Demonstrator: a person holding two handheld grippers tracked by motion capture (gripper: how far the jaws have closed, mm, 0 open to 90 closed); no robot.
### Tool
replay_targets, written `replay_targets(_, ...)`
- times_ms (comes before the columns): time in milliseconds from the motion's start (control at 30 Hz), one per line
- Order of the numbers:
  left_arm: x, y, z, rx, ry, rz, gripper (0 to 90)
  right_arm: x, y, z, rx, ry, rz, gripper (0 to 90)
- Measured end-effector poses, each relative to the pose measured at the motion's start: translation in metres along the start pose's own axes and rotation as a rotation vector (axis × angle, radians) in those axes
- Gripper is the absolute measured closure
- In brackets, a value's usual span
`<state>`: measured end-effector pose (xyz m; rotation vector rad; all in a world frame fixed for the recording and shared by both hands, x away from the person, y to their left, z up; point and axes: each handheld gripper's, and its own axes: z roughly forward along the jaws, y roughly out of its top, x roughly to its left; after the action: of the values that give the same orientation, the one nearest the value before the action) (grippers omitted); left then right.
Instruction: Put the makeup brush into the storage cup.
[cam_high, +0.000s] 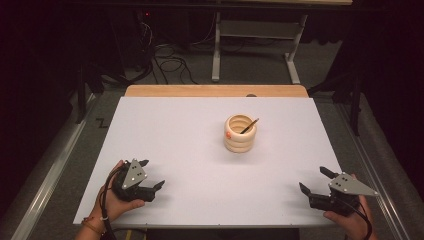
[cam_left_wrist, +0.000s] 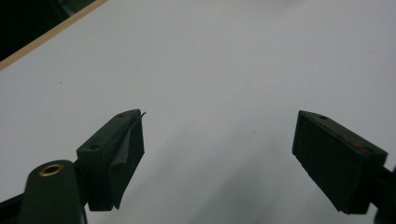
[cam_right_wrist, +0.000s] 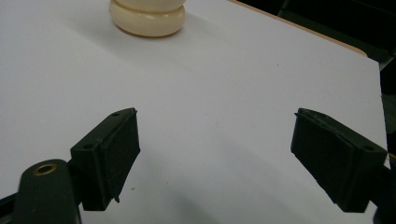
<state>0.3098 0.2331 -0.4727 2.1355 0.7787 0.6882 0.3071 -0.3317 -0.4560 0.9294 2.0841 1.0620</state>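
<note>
I see the white tabletop (cam_high: 200, 150), with a strip of bare wood along its far edge. Right of centre on it, toward the far edge, stands the cream ringed cup (cam_high: 240, 133), upright, with a thin dark stick (cam_high: 250, 125) leaning inside it and poking over its right rim. There is a small orange spot on the cup's left side.

My left gripper (cam_high: 151, 174) sits near the near-left corner, held in my hand (cam_high: 117, 202). Its jaws stand wide apart with nothing between them; in the left gripper view (cam_left_wrist: 219, 149) I see bare white surface between the pads. The lining of one pad looks peeled at its tip.

My right gripper (cam_high: 315, 180) is near the near-right corner, jaws pointing left and likewise spread wide, gripping nothing. In the right gripper view (cam_right_wrist: 215, 154) the cup's base (cam_right_wrist: 148, 16) shows at the top, well apart from the jaws, with open tabletop between.

Both grippers are well apart from the cup and from each other. Nothing lies between either gripper and the cup.
</note>
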Motion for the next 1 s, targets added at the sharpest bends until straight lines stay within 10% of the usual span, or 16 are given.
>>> replay_targets(467, -0.001, -0.017, -0.013, -0.034, -0.013, -0.101, 17.6, 0.0, 0.0, 0.001, -0.002, -0.002, 0.001, 16.3)
replay_targets(1000, -0.002, -0.022, -0.016, -0.053, -0.002, -0.102, 17.5, 0.003, 0.001, 0.003, 0.003, 0.002, -0.015, 16.3)
